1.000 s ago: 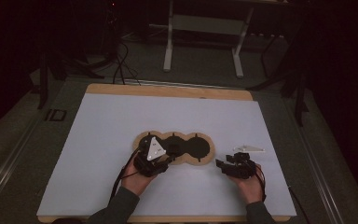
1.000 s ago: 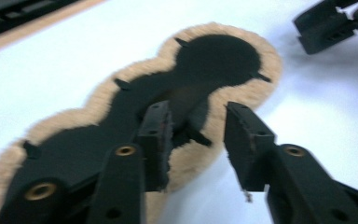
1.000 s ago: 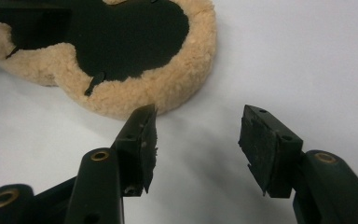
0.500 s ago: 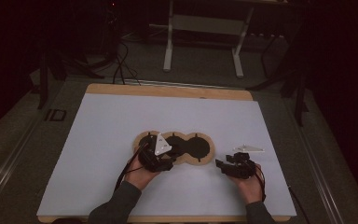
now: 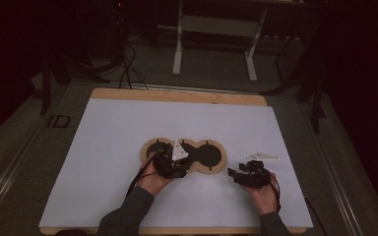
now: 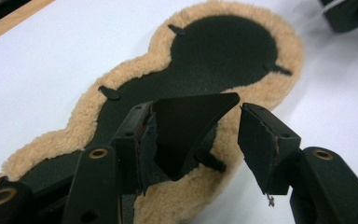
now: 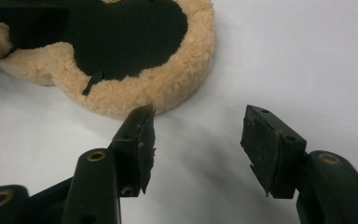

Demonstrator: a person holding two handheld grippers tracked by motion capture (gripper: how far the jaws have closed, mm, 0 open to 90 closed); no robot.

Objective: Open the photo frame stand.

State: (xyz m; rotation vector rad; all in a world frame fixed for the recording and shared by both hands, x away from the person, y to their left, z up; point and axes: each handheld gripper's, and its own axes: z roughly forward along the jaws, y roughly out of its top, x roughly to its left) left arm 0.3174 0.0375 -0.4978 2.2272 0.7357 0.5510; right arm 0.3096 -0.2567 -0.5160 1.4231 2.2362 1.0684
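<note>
Left gripper (image 6: 193,140): my jaws stand apart over the pad and have just been closing a little. A raised black flap (image 6: 189,128) of the pad lies between them, against the left jaw; the right jaw is clear of it, so nothing is gripped.
Right gripper (image 7: 196,149): my jaws are open with bare worktop between them, pointing toward the pad's near lobe.
Pad (image 5: 184,155): a flat piece with three round lobes, tan fleece rim and black middle. It lies on the white sheet, near the middle of the worktop and a little toward me.
Flap: a black three-cornered piece standing up from the pad's black face in the left gripper view.
Left hand (image 5: 153,179): at the pad's near edge, gripper over the left and middle lobes.
Right hand (image 5: 262,189): just right of the pad, apart from it.
Worktop (image 5: 103,132): covered by a white sheet, wooden edge showing at the far side.
</note>
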